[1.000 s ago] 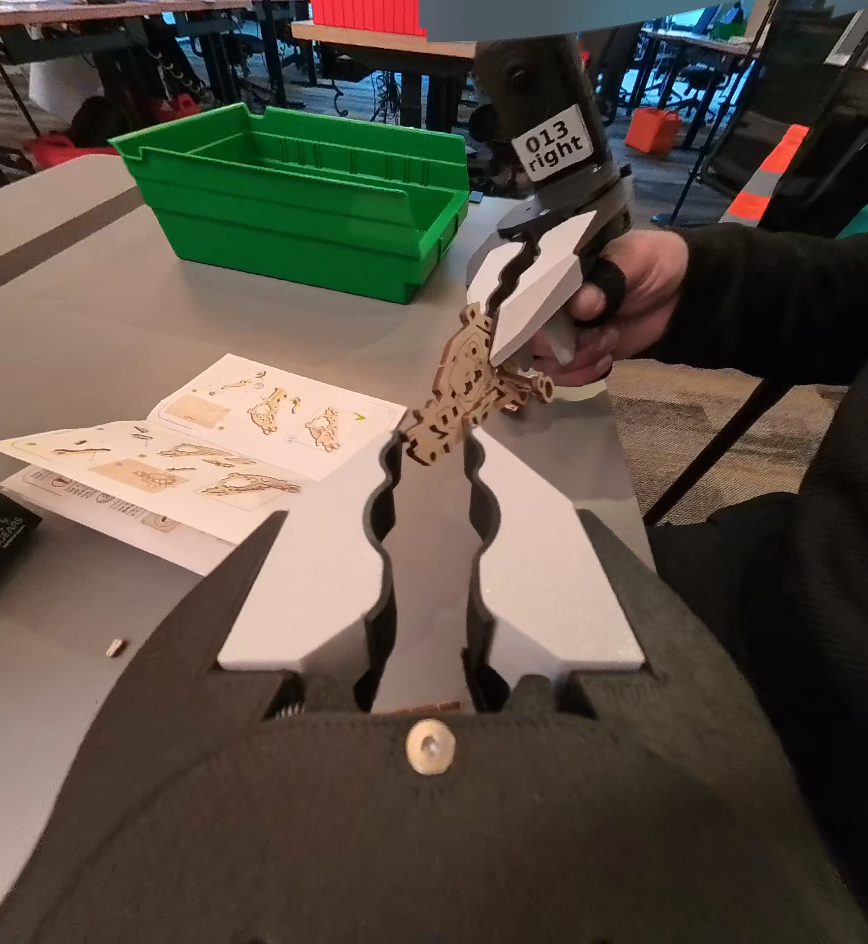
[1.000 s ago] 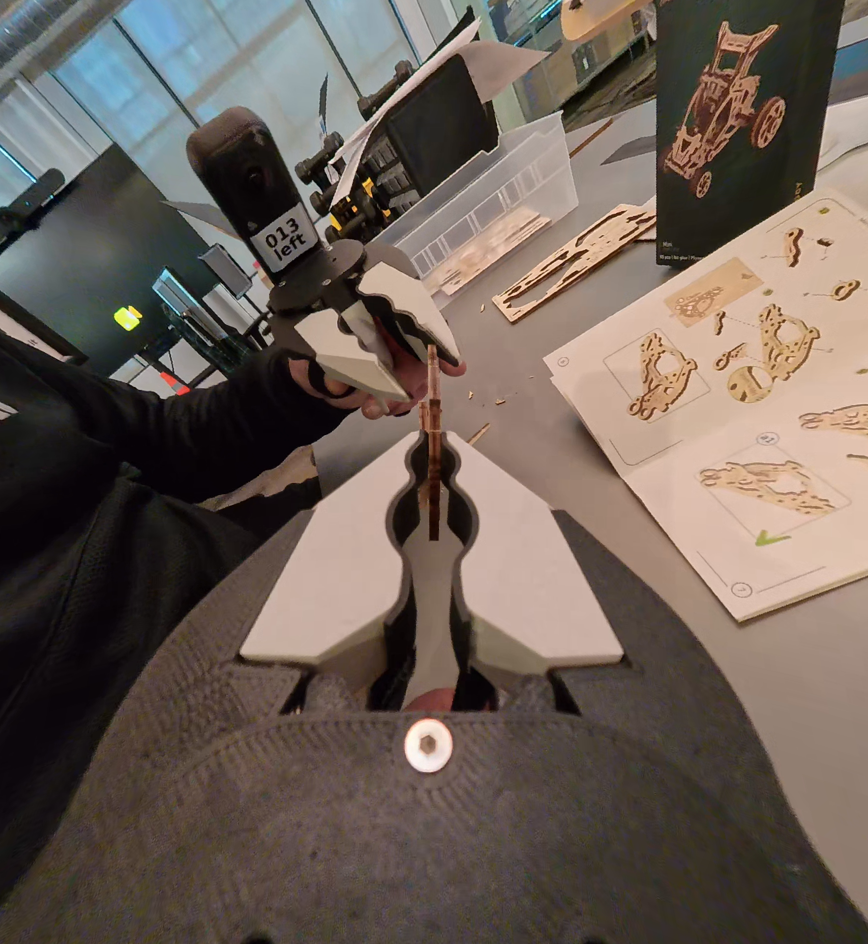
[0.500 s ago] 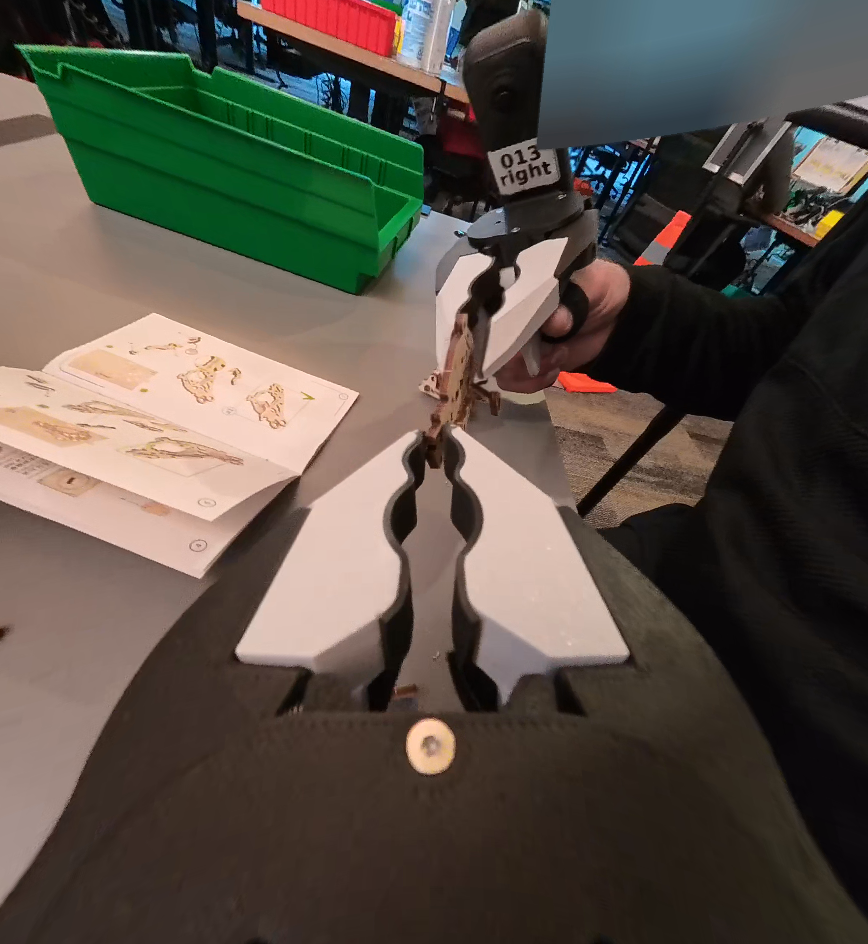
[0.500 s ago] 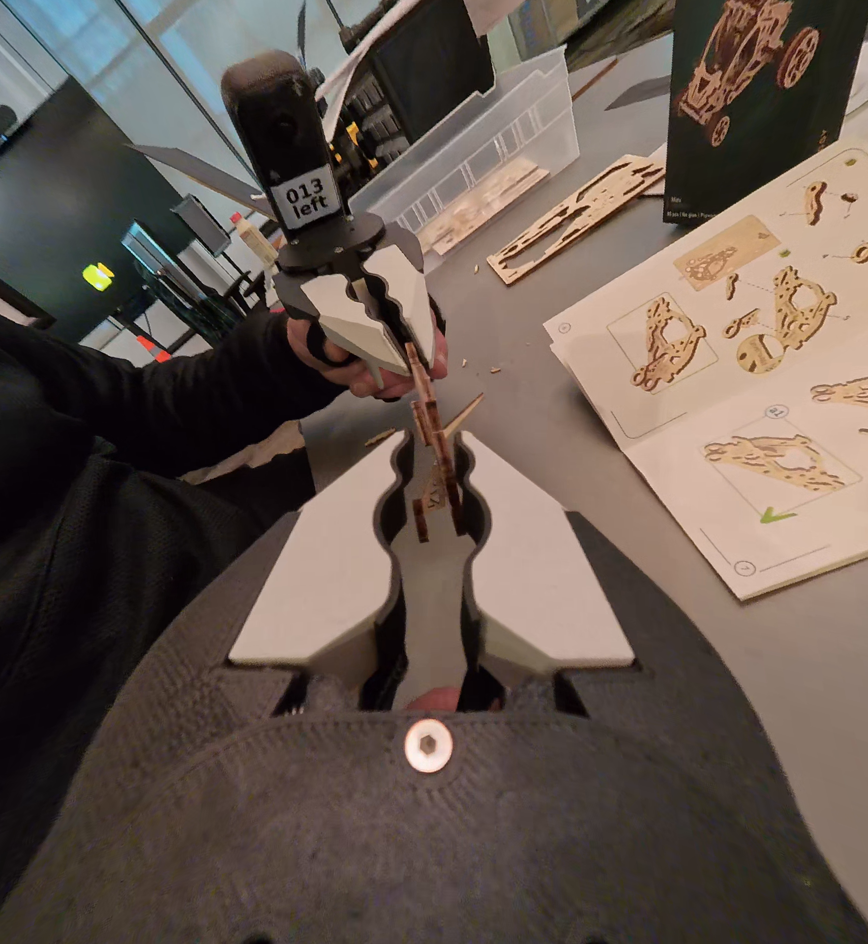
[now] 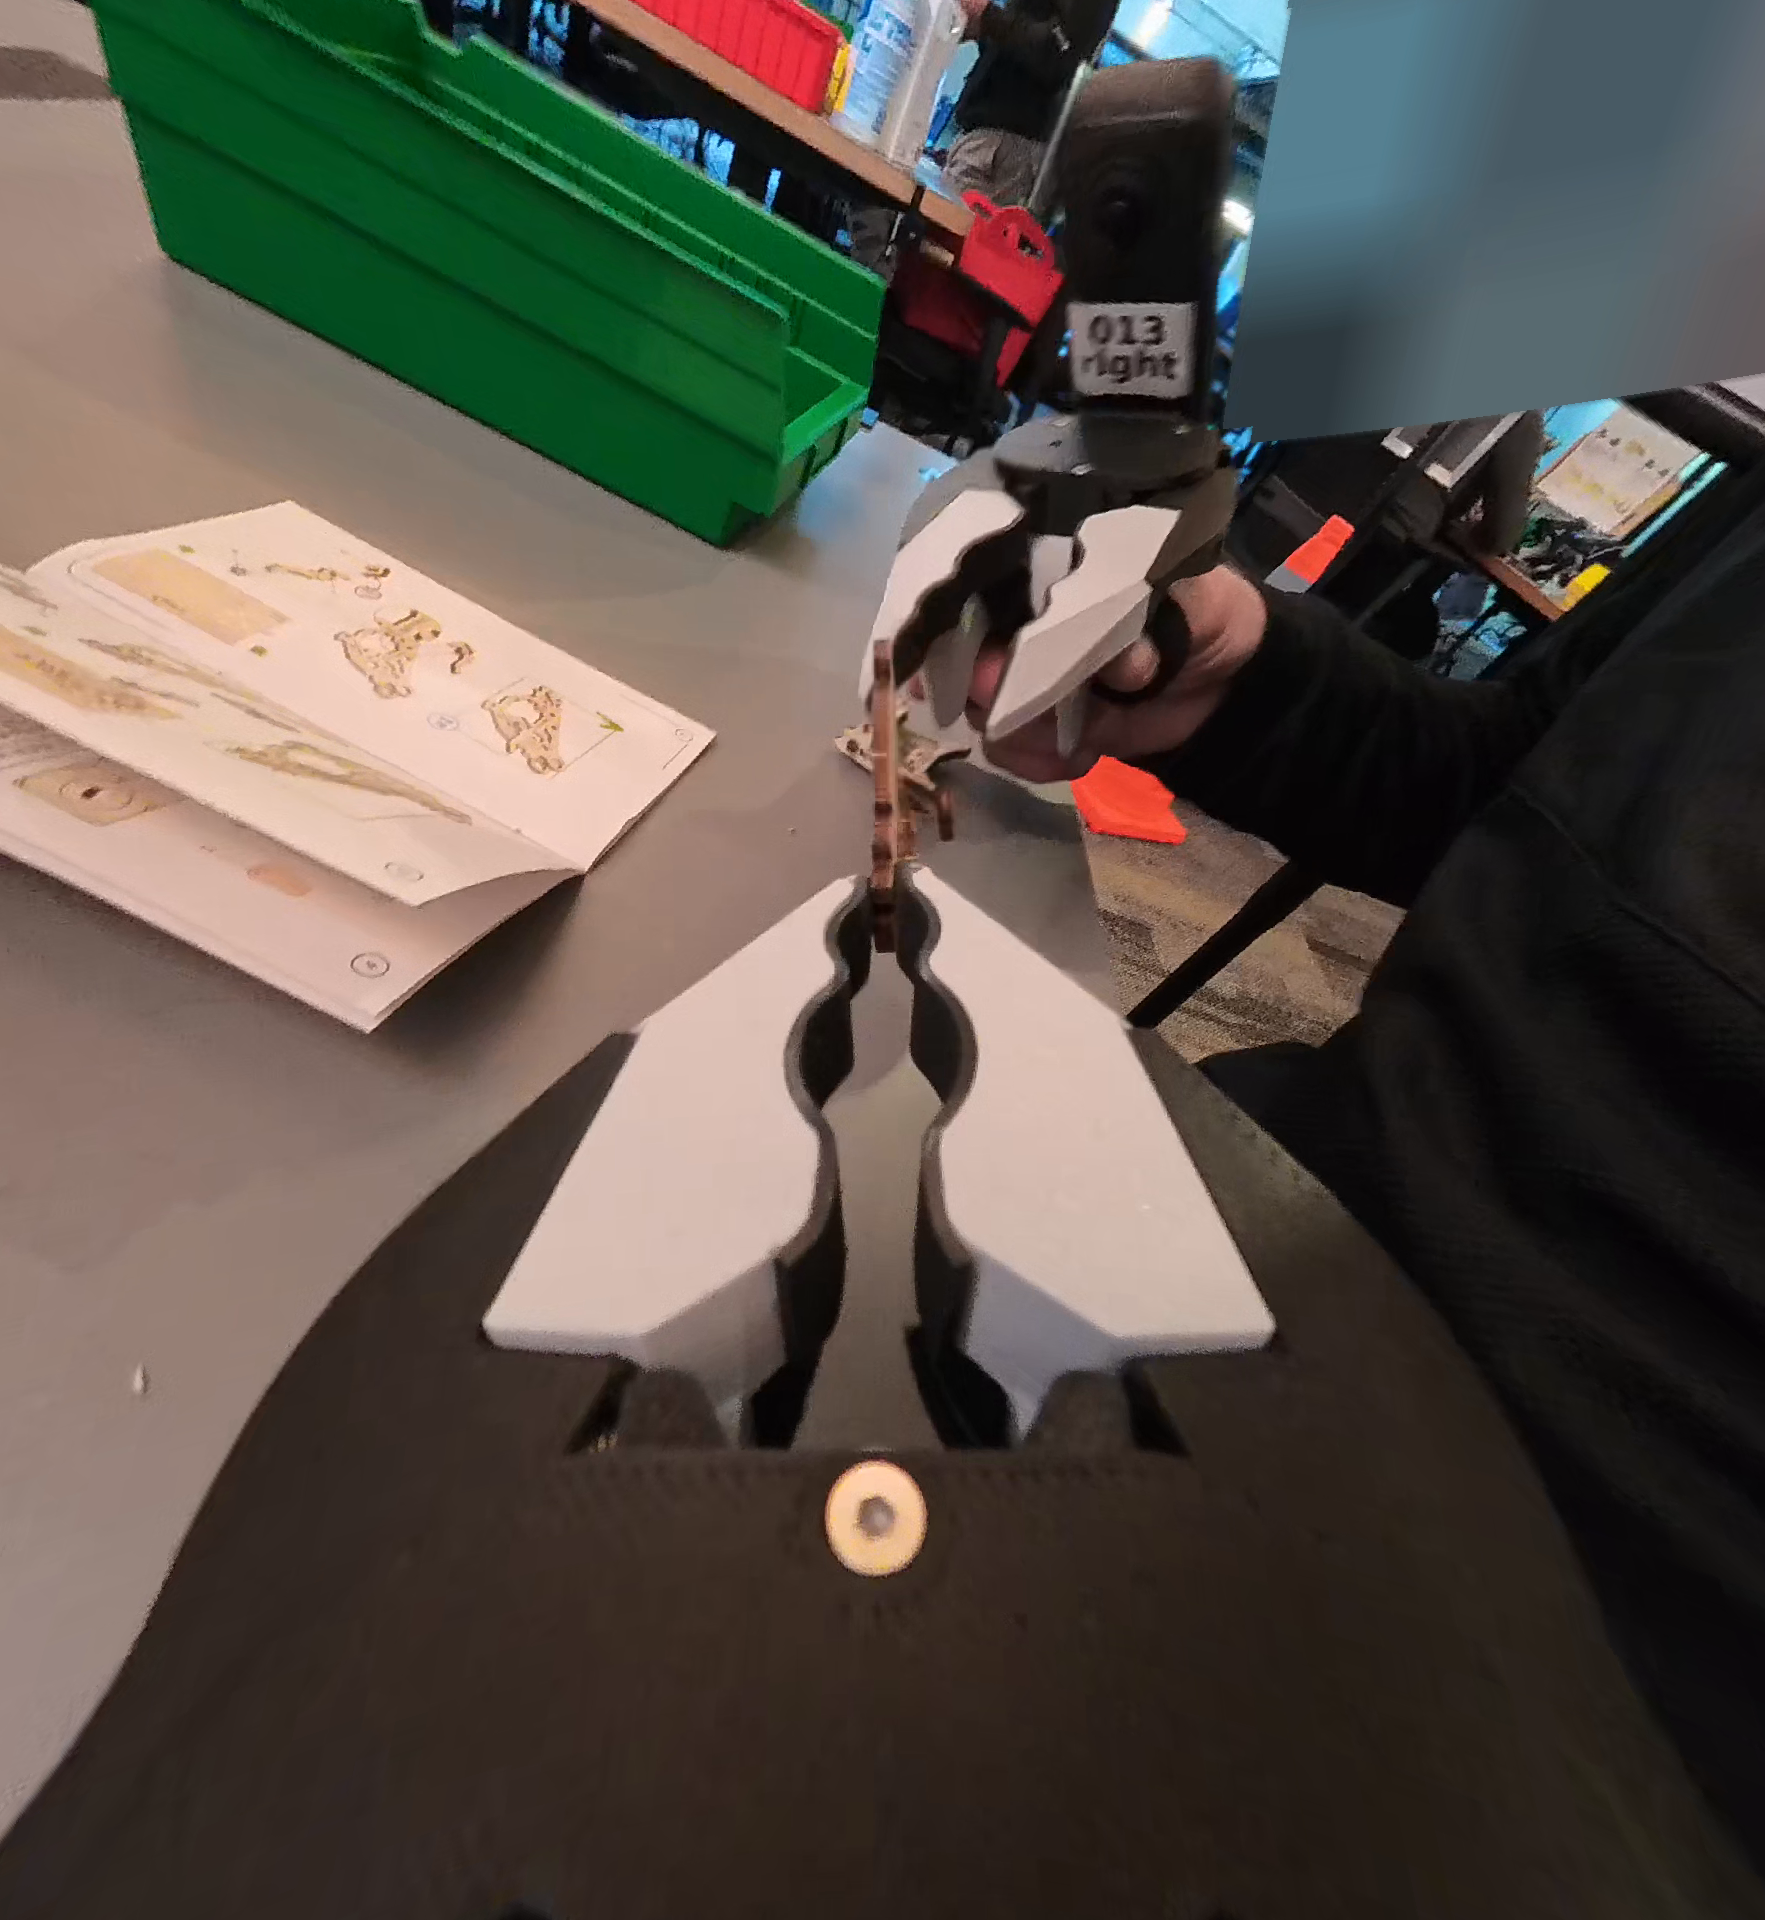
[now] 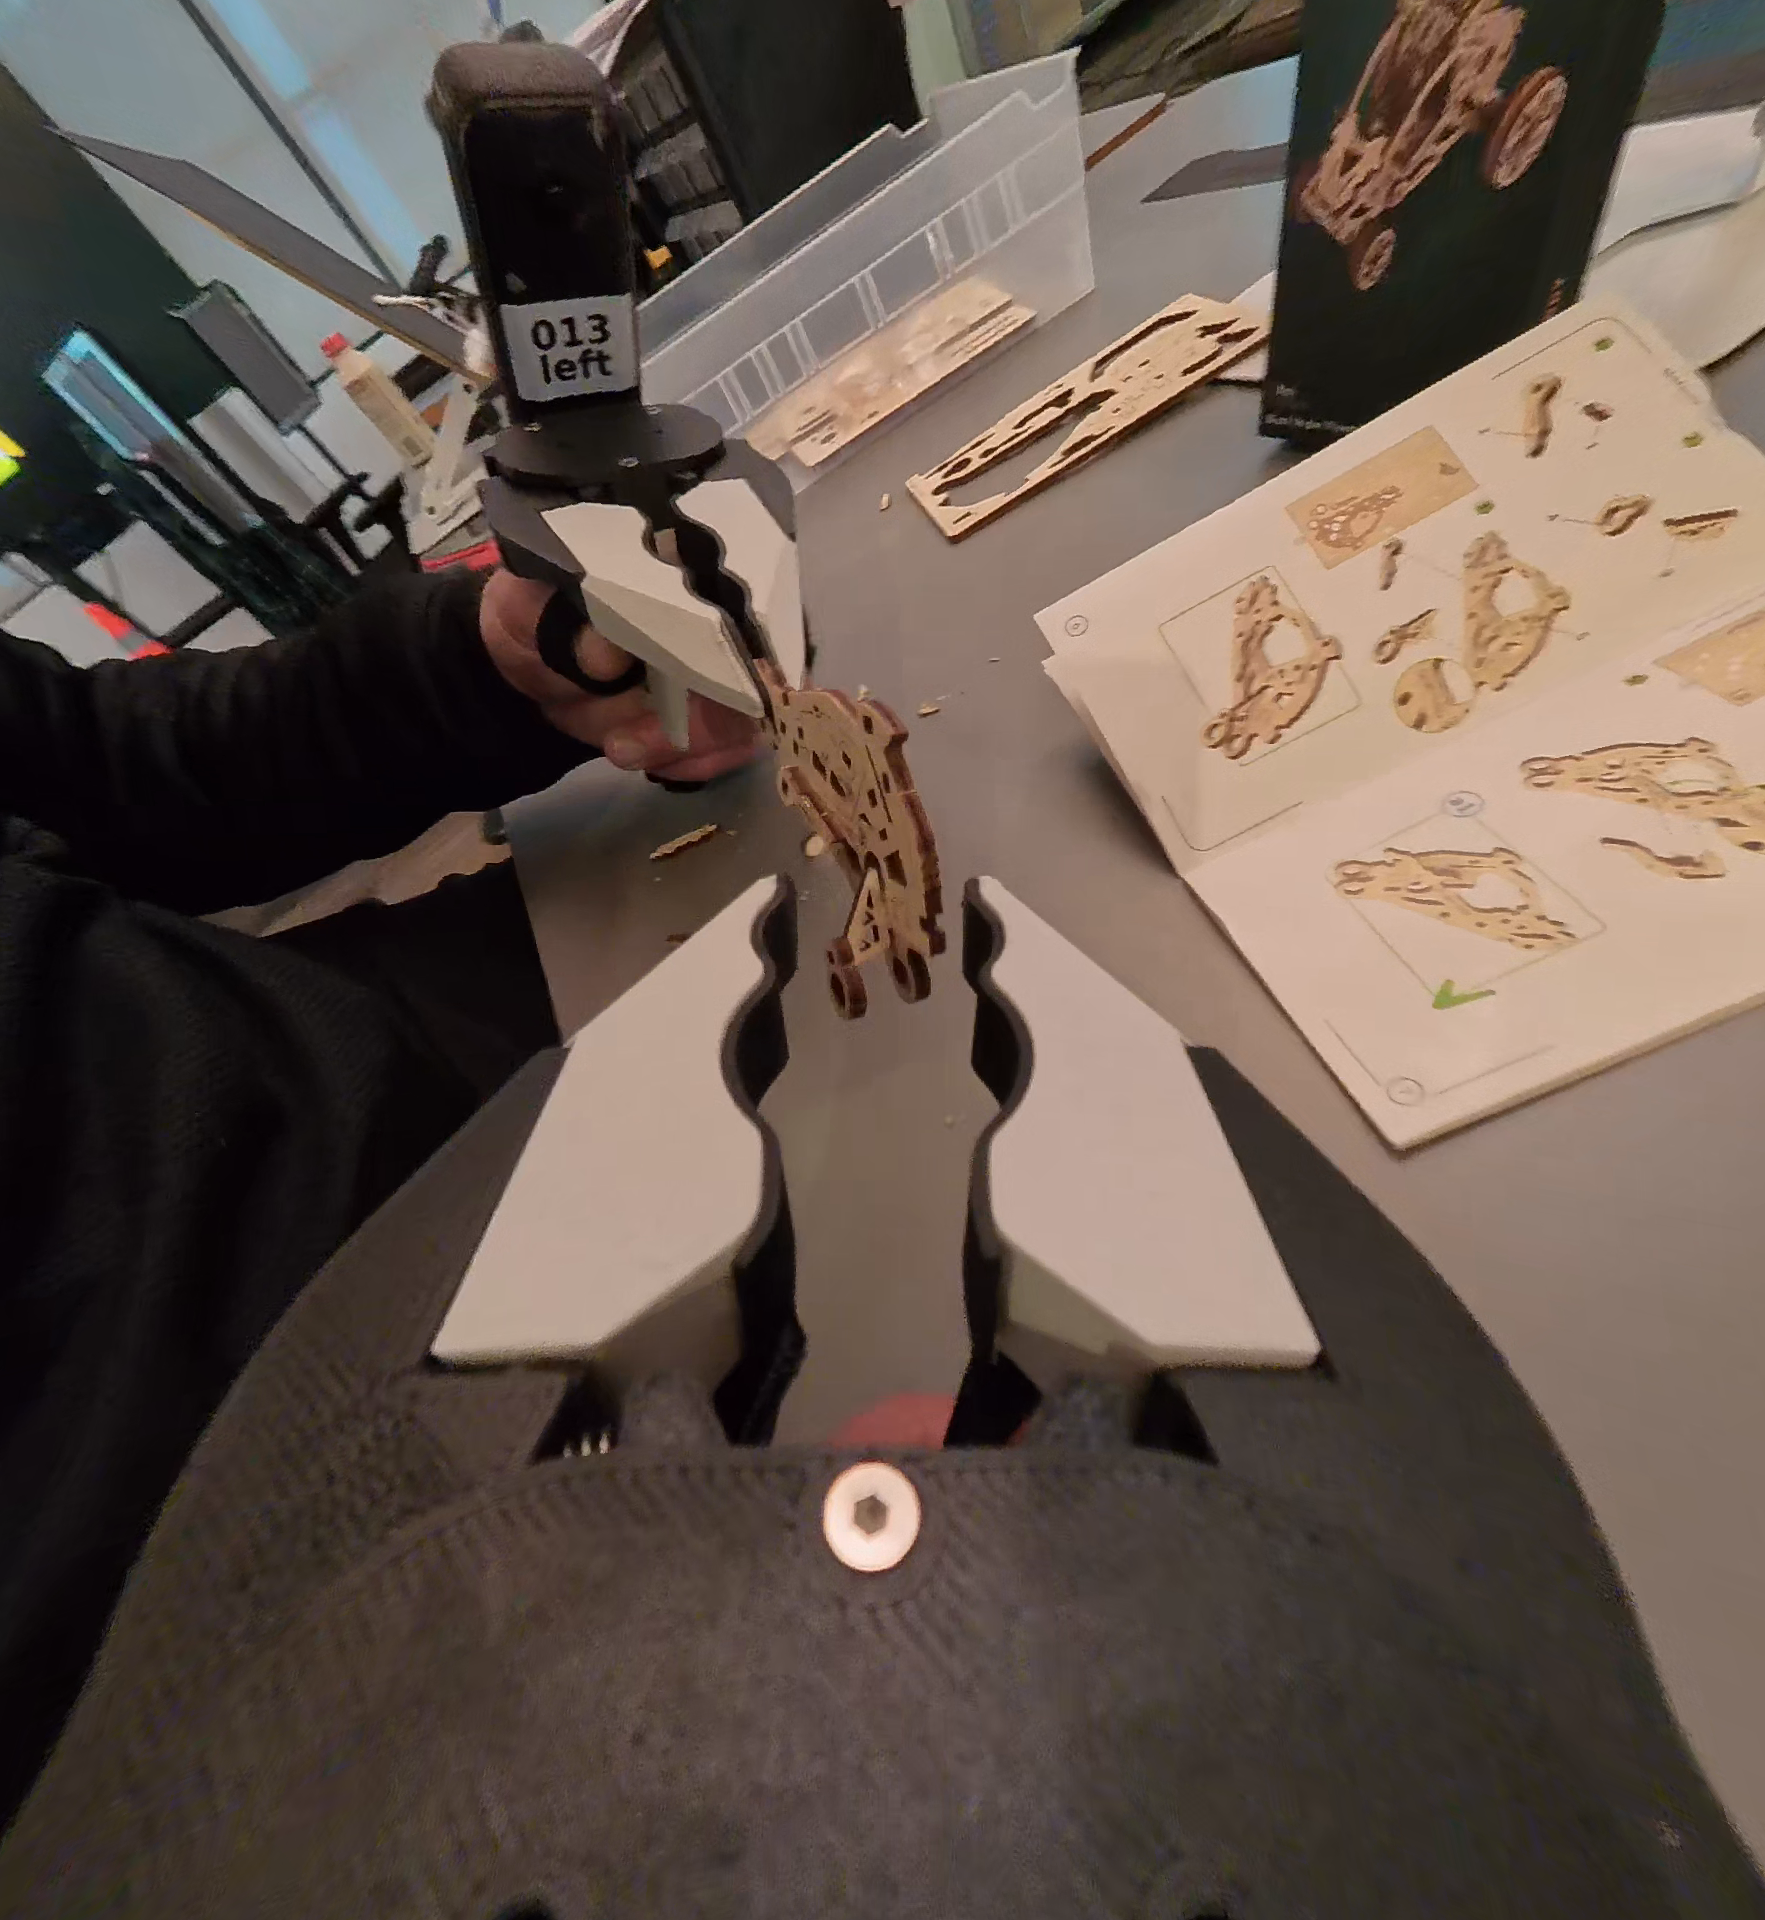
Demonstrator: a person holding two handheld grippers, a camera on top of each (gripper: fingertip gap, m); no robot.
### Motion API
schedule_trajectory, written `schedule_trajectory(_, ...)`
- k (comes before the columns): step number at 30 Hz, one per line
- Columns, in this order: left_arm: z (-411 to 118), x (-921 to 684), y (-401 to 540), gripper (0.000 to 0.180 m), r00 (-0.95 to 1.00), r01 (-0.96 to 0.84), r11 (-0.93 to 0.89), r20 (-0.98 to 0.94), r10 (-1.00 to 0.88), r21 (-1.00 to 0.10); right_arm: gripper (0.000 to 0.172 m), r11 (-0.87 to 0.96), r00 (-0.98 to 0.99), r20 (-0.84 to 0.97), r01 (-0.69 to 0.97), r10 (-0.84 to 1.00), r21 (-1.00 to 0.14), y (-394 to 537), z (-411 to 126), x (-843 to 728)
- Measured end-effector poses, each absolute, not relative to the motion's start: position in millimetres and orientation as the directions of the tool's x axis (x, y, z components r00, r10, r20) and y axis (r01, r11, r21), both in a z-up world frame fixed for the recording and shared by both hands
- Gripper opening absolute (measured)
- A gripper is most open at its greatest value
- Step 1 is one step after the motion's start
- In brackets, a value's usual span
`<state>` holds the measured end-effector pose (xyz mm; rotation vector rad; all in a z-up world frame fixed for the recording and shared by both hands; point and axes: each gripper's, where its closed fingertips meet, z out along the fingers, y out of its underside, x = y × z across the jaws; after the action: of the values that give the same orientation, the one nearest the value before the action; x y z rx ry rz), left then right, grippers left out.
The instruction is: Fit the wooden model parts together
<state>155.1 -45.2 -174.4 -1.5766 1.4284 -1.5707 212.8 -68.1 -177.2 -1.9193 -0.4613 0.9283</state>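
Right wrist view, largest to smallest. Grey counter point(image 6: 1480, 1299): work surface, strewn with wood chips near the middle. Green bin point(image 5: 504, 260): parked at the far edge in the left wrist view, clear of the working zone. Dark kit box point(image 6: 1429, 208): stood upright beyond the booklet, likely as a picture reference. Instruction booklet point(image 6: 1480, 779): laid open and flat just beside the work, presumably for reading the diagrams during fitting. Punched-out wooden sheet point(image 6: 1086, 416): left beside a clear tray, probably as the source of further parts. Left tongs point(image 6: 758, 681): closed, clamped on the top edge of the wooden model assembly point(image 6: 862, 831), held above the counter so the lower end hangs free. Right tongs point(image 6: 873, 935): spread apart, straddling that lower end with a gap on both sides, no pad pressing; judged a release or re-grip stance.
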Motion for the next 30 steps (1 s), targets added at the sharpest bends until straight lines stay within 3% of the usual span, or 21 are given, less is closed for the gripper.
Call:
schedule_trajectory(12, -216, 153, -43, 0.001, -0.095, -0.559, -0.424, 0.564, -0.820, -0.712, 0.025, -0.414, 0.748, -0.305, -0.044, 0.590, -0.909, -70, -178, 265)
schedule_trajectory(30, -233, 152, -27, 0.005, 0.008, -0.637, -0.439, 0.564, -0.826, -0.634, 0.026, -0.409, 0.674, -0.447, -0.228, 0.589, -0.883, -69, -169, 285)
